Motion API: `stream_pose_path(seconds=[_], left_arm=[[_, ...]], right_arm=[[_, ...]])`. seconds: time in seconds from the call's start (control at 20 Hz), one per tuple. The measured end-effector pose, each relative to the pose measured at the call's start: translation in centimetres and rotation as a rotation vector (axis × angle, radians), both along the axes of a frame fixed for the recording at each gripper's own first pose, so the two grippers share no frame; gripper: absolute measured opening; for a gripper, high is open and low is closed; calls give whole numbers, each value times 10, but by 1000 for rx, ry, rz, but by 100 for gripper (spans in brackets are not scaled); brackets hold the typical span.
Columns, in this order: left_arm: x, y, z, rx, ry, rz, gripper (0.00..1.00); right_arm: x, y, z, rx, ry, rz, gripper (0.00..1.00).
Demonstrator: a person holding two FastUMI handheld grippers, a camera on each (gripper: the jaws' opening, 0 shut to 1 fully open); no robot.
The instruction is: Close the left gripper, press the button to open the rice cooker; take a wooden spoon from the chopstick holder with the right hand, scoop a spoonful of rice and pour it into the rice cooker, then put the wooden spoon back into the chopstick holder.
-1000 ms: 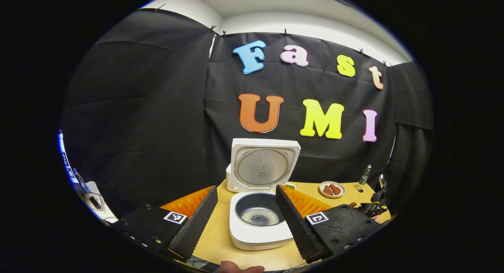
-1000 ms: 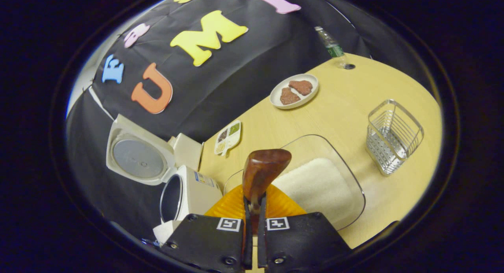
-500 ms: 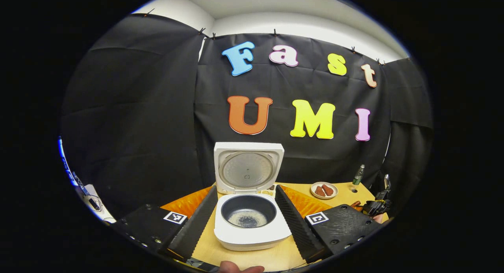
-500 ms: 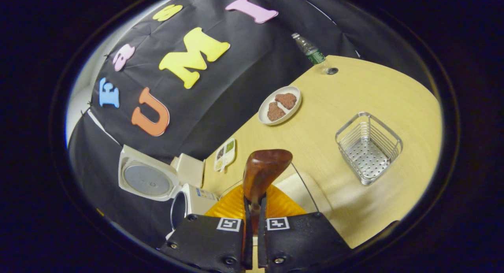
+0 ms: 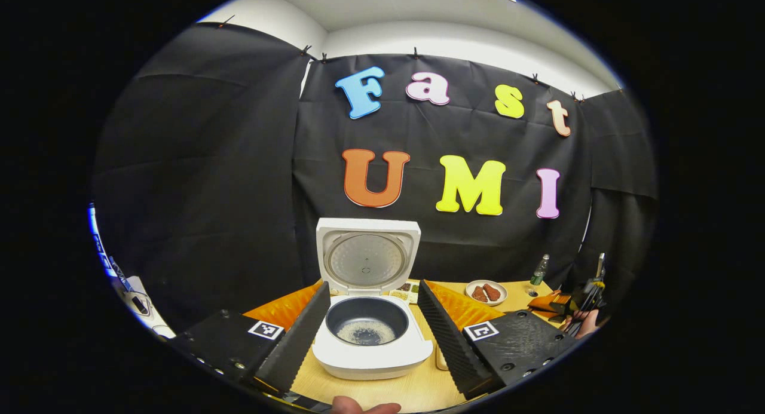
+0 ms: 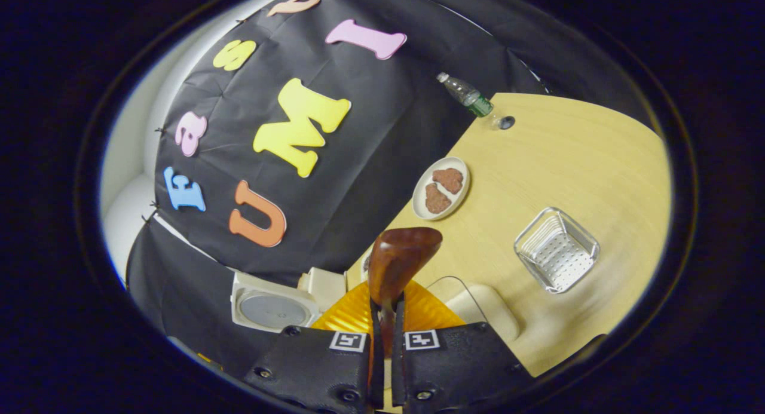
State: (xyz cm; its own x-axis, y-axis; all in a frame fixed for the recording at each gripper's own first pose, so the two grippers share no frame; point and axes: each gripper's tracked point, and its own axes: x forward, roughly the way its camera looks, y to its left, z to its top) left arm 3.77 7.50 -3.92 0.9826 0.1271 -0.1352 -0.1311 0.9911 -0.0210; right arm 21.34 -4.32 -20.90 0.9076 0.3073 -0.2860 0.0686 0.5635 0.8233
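The white rice cooker (image 5: 370, 357) stands open, lid (image 5: 366, 258) upright, with a little rice in its dark pot (image 5: 366, 331). My left gripper (image 5: 373, 288) is open, its fingers framing the cooker from in front without touching it. My right gripper (image 6: 387, 303) is shut on the handle of a brown wooden spoon (image 6: 399, 258), held tilted above the table. The spoon's bowl faces away, so its contents are hidden. The wire chopstick holder (image 6: 556, 250) sits to the right of the spoon. A clear tub of rice (image 6: 487, 309) lies just below the spoon. The cooker lid (image 6: 272, 306) shows at lower left.
On the wooden table (image 6: 568, 163) are a plate of brown food (image 6: 441, 188), a plastic bottle (image 6: 466, 95) and a small compartment tray (image 5: 408, 291). The other gripper and a hand (image 5: 571, 309) show at the far right of the left gripper view.
My right gripper has swung and tilted with the spoon, so the rice tub and cooker slid lower and the holder looks smaller. The cooker drifted left in the left gripper view.
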Motion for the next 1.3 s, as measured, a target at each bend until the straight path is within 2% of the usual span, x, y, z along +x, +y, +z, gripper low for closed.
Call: stream_pose_path(seconds=[0.15,0.35,0.6,0.7,0.75,0.9,1.3], left_arm=[[-5,9,0,5,-10,7,94],[-13,35,-2,15,-27,35,94],[-28,77,-6,18,-31,78,94],[-33,93,-9,15,-30,95,94],[-35,101,-11,14,-29,105,94],[-43,124,-15,4,-26,131,94],[-54,152,-36,-27,-8,170,94]], right_arm=[[9,29,35,46,-37,35,10],[26,90,69,61,-73,112,10],[49,184,79,26,-88,218,10],[57,217,70,-15,-81,246,13],[60,232,65,-43,-75,258,10],[68,262,45,-148,-60,282,10],[80,298,11,-441,-52,316,10]])
